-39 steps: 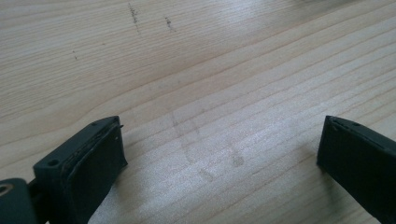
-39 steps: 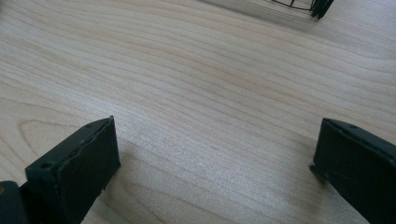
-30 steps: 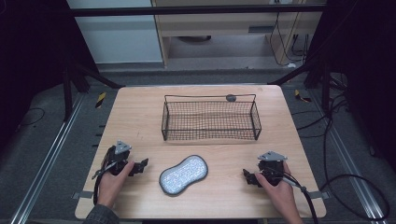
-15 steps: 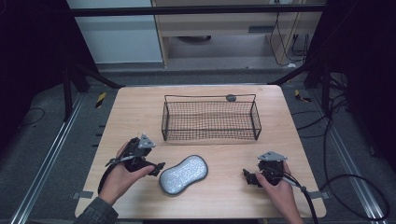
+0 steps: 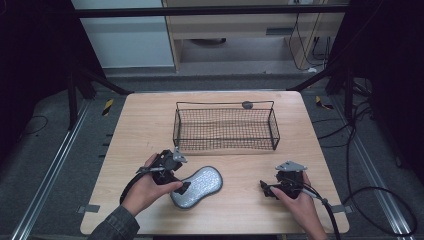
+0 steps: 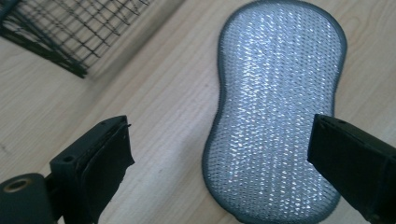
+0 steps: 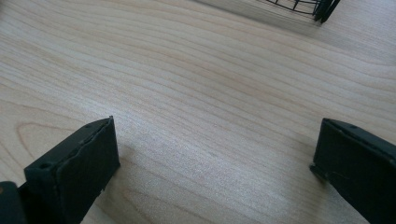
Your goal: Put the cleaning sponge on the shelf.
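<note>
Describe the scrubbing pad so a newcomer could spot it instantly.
Start at the black wire basket in the middle of the wooden table. Nearer the person, beside the left gripper, lies the scrubbing pad. It is the one flat, peanut-shaped thing, glittery silver with a grey edge.
</note>
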A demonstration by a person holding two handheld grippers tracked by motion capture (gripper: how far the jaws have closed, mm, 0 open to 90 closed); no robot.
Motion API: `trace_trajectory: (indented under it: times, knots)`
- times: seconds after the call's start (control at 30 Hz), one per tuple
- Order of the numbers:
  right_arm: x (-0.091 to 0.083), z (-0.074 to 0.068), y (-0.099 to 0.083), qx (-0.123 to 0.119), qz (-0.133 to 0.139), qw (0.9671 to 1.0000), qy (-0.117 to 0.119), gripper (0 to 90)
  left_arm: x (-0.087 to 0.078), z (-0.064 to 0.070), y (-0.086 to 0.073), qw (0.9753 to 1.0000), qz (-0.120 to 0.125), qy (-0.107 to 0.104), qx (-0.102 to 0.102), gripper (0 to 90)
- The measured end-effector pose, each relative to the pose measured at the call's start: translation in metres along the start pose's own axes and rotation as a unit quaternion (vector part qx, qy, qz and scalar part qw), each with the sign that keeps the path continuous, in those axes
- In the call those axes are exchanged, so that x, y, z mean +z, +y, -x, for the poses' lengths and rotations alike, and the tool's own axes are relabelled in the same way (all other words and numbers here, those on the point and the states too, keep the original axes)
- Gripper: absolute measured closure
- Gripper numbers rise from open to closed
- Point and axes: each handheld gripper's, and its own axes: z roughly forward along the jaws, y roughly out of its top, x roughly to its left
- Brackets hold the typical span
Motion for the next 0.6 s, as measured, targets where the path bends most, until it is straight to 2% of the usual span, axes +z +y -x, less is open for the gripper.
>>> trace_trajectory:
  times: [0.07,0.2,0.27,0.33,0.6]
  knots:
    - [0.000,0.000,0.000,-0.003,0.001,1.0000,-0.001,0.4,0.001,0.003,0.006,0.9999,-0.012,-0.002,0.011,5.1]
    - [0.001,0.000,0.001,0.002,0.000,1.0000,-0.001,0.4,0.006,0.004,0.013,0.9996,-0.017,-0.017,0.011,4.2]
    - [0.001,0.000,0.001,0.002,0.000,1.0000,0.000,0.4,0.010,0.006,0.016,0.9993,-0.028,-0.018,0.020,4.3]
    - [0.001,0.000,0.001,0.005,0.000,1.0000,0.001,0.4,0.018,0.013,0.018,0.9980,-0.044,-0.033,0.033,4.6]
    - [0.000,0.000,0.001,0.005,0.001,1.0000,-0.001,0.4,0.036,0.022,0.029,0.9963,-0.065,-0.034,0.045,3.8]
